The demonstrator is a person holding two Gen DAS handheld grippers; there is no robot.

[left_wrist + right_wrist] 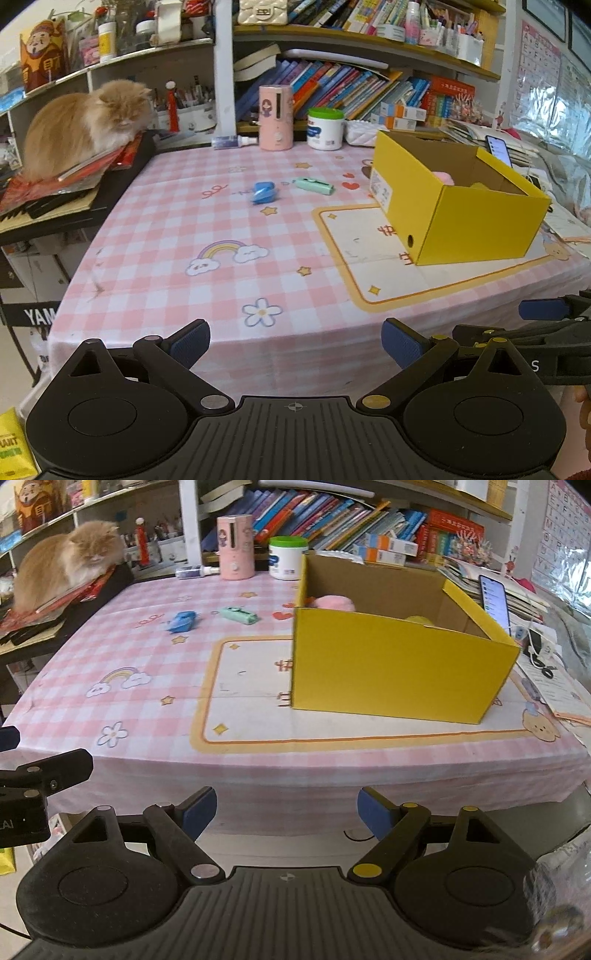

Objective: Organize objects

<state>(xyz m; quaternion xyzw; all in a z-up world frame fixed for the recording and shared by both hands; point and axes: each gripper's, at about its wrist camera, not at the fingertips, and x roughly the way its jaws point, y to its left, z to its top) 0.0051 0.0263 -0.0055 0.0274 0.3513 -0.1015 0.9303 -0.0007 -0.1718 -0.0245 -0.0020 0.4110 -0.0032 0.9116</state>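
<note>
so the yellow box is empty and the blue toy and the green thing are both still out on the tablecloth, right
Not quite: the yellow box is not empty. The right wrist view shows a pink item and a yellow item inside it. The rest holds: the blue toy and the green thing both lie out on the tablecloth.

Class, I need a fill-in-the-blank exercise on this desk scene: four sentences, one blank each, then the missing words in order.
1. The open cardboard box on the pink checked tablecloth is ____ on the outside.
2. The small blue toy and the mint-green gadget lie ____ the box.
3. A fluffy orange ____ sits on the red papers left of the table.
4. Both the left gripper and the right gripper are ____.

Missing words: yellow; outside; cat; open
</note>
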